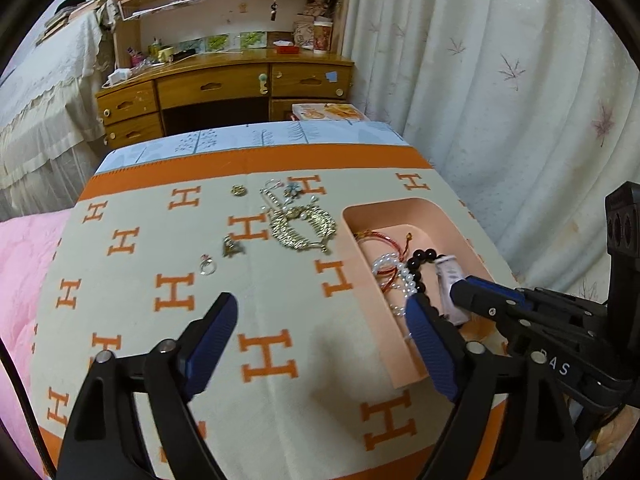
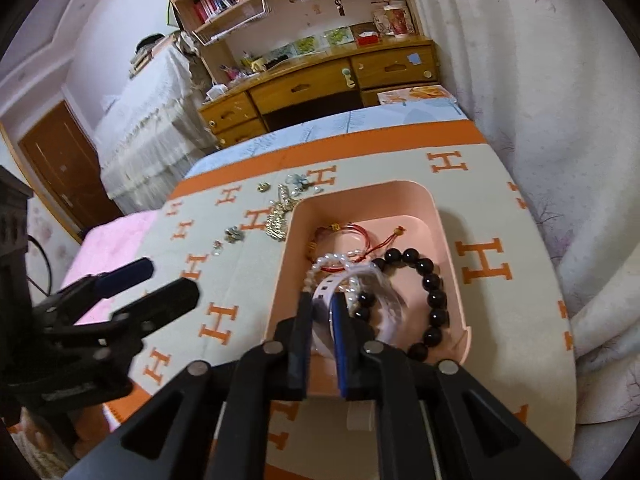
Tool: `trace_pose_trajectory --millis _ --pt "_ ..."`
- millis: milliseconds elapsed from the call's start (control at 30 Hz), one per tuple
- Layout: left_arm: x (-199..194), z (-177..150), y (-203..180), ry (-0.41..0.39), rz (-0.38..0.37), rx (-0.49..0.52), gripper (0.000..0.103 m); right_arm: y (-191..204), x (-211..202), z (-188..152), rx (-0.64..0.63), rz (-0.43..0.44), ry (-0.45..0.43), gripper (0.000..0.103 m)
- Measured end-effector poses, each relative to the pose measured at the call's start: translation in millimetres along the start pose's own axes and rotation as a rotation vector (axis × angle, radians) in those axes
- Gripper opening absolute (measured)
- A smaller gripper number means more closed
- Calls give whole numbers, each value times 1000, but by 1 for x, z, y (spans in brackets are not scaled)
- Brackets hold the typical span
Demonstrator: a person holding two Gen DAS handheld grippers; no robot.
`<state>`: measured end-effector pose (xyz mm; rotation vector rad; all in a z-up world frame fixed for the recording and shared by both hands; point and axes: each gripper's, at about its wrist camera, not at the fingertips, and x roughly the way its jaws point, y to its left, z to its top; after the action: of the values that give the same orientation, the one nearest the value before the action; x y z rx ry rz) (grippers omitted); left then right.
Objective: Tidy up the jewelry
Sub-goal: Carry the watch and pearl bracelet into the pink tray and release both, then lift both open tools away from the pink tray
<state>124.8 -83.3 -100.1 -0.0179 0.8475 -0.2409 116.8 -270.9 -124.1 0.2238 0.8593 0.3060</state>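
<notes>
Four bracelets fill one pink tray (image 2: 448,240); left fingers (image 1: 320,336) wide, empty; right fingers (image 2: 324,320) pinch white band (image 2: 332,286).

Bracelets (image 2: 434,284) lie in tray (image 2: 454,240), necklace (image 1: 303,226) left.

Soft, even indoor light fills the room, brightest where daylight glows through the pale leaf-print curtain (image 1: 500,80) at the right. Both wrist views bend hard at the edges, curving the wooden desk with drawers (image 1: 224,88) and closing each frame in a dark round vignette. A faint, diffuse shadow lies on the cream-and-orange H-patterned blanket (image 1: 280,352) under the left gripper (image 1: 322,306). In the right wrist view the left gripper (image 2: 160,284) smears with motion blur, as does the lace-covered furniture behind it. The pink plastic tray (image 2: 448,240) shows no harsh glare.
</notes>
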Motion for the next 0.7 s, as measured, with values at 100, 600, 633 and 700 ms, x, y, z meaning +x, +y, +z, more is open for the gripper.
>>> trace_pose_trajectory --millis 100,600,633,700 --pt "-3 -4 6 -3 1 -15 90 5 -1 -1 -3 -1 -2 11" --pt "-23 -17 24 -17 36 -24 90 34 -7 -6 -121 6 88 11" --pt "-24 -18 26 -13 41 -26 90 36 -7 -5 -132 6 95 11" --pt "-26 -20 28 -7 46 -27 90 40 -9 -5 -157 3 103 11"
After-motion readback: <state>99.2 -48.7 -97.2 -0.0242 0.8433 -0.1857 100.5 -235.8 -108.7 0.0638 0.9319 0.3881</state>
